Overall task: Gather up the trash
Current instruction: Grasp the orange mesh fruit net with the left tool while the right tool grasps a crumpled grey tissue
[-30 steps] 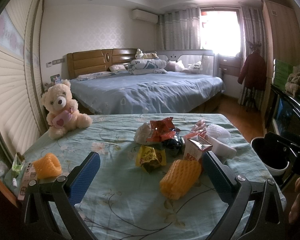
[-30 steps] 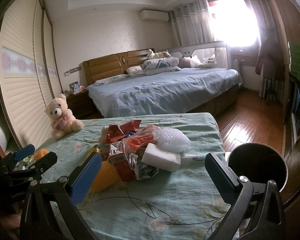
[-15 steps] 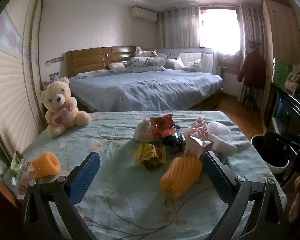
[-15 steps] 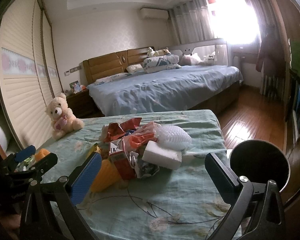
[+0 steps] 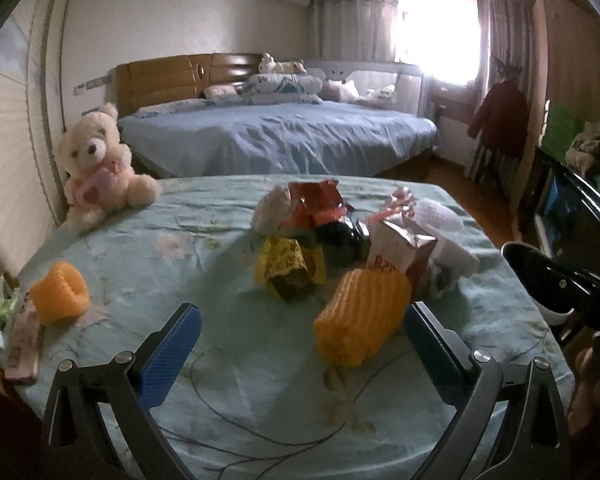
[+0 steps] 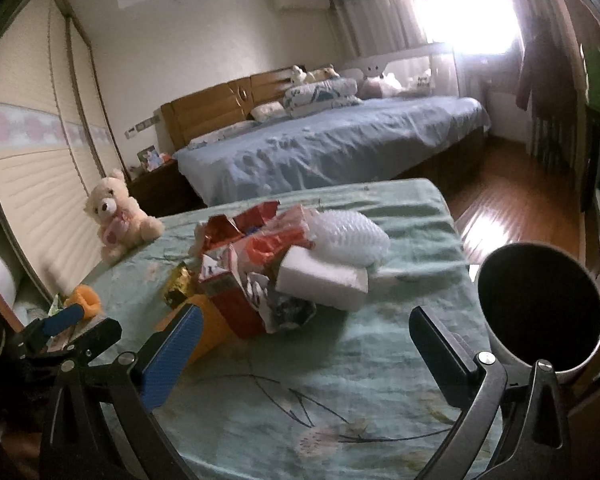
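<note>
Reaching: both tools hang above the table (image 5: 228, 420) with nothing in them; judging from this, the first pick from the trash pile (image 5: 340, 248) has not begun.
Left gripper (image 5: 300, 344): jaws wide apart, empty, low in the left view, with the orange foam net (image 5: 360, 316) just ahead, toward its right finger.
Right gripper (image 6: 304, 348): jaws wide apart, empty, at the bottom of the right view, facing the white foam block (image 6: 324, 284).
Where the trash is: heaped at the centre of both views, pieces touching and overlapping; a second orange net (image 5: 60, 298) lies well apart at lower left.
Bin (image 6: 540, 312): dark round opening at the right edge of the right view, just off the table's edge.
Doing it well: probably start with an outer piece, so the heap does not spill; close across the narrow side of the net or block, lift clear, then carry it over the bin's rim before letting go.
Risk: crinkled wrappers may slide out of a shallow pinch, and a low approach could snag the cloth.
Textures: nets ribbed, soft and springy; red wrapper (image 5: 316, 204) shiny and creased; yellow wrapper (image 5: 288, 268) crumpled; red carton (image 6: 236, 300) stiff card, torn open; clear bubble wrap (image 6: 348, 236) dimpled.
Cloth: pale green, floral, slightly wrinkled.
Teddy bear (image 5: 100, 168): plush, seated at upper left, likely not trash.
</note>
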### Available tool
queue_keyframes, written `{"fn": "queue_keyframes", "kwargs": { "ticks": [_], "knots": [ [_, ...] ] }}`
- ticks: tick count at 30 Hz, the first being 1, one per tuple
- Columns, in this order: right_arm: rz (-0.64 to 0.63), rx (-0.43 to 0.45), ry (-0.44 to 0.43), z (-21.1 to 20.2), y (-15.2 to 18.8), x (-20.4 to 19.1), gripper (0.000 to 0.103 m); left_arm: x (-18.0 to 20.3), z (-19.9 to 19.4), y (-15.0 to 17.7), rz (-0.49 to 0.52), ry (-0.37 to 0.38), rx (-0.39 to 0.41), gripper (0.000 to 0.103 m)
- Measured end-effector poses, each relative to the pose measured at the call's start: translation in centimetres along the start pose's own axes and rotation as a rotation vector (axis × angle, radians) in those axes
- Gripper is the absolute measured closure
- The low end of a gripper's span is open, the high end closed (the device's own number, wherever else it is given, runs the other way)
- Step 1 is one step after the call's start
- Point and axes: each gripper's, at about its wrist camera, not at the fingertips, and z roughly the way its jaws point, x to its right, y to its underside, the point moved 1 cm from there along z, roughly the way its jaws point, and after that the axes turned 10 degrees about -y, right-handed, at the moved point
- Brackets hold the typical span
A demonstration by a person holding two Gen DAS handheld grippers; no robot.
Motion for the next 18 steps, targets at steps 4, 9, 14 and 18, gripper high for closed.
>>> {"fn": "queue_keyframes", "kwargs": {
  "ticks": [4,9,14,18],
  "knots": [
    [0.006,-0.047,-0.011,1.3,0.3,0.7,0.002,0.8,1.3,-0.1,0.025,0.014,-0.022,0.006],
    [0.035,-0.130,-0.040,3.5,0.7,1.4,0.017,1.6,2.9,-0.2,0.052,0.042,-0.053,0.010],
    [0.067,-0.177,-0.058,5.9,0.8,2.2,0.026,2.1,4.4,-0.3,0.074,0.061,-0.067,0.016],
    [0.114,-0.204,-0.084,7.6,0.8,3.0,0.030,2.5,5.7,-0.1,0.085,0.086,-0.100,0.030]
  ]
}}
